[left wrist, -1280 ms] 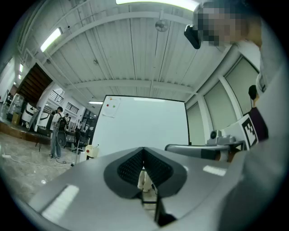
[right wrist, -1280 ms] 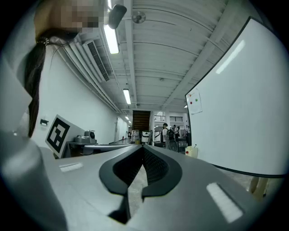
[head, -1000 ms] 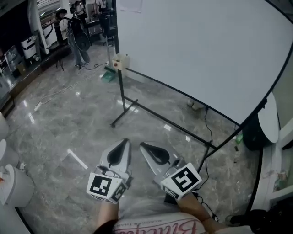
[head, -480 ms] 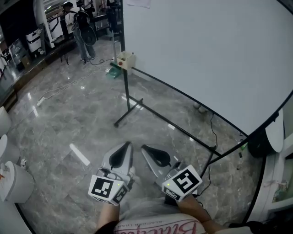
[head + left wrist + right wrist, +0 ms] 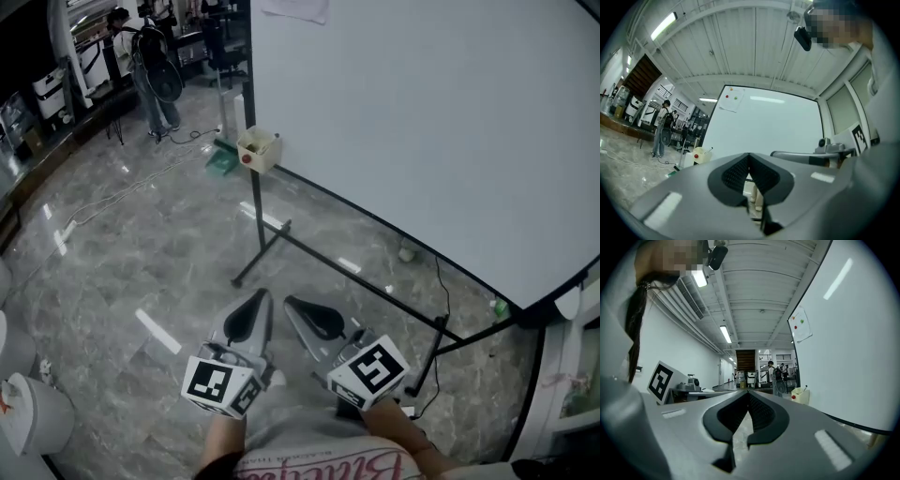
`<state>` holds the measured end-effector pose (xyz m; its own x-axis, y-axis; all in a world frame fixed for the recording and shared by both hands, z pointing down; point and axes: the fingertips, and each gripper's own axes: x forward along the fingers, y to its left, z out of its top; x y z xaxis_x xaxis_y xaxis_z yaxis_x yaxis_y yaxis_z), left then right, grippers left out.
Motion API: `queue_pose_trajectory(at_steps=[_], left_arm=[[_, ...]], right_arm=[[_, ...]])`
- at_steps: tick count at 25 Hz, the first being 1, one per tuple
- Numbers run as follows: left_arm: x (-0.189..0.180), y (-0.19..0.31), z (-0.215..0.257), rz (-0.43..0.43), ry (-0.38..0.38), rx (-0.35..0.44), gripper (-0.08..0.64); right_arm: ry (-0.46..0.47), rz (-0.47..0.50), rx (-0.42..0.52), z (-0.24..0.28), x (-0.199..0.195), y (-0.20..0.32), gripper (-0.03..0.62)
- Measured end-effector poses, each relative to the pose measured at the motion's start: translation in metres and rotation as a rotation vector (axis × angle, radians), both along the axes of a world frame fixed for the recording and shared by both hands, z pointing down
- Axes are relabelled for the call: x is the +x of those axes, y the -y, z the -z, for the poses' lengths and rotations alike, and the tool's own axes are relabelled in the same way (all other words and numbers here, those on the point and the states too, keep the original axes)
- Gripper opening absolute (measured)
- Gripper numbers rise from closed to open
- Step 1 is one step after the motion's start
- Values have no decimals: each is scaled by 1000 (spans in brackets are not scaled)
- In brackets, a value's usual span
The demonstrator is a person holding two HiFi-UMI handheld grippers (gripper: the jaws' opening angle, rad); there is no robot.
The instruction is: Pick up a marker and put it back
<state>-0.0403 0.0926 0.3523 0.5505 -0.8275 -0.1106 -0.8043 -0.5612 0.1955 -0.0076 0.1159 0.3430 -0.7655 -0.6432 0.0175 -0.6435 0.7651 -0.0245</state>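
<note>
Two clenched, empty: left gripper (image 5: 257, 294), right gripper (image 5: 292, 301) | ceiling lamps (image 5: 725, 333) only in gripper views

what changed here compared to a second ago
The person holding the grippers has moved nearer the whiteboard: its stand and the small box at its corner now sit lower and closer in the head view. Nothing was taken hold of or let go. The left gripper and right gripper stay side by side, shut and empty.
</note>
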Motion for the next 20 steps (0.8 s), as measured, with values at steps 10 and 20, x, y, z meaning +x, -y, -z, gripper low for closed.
queue_pose_trajectory(at_steps=[10, 20], left_arm=[[-21, 99, 0, -88, -29, -43, -2], [-24, 178, -23, -84, -36, -103, -2]], right_arm=[[5, -108, -64, -7, -20, 101, 2], [1, -149, -123, -27, -12, 189, 2]])
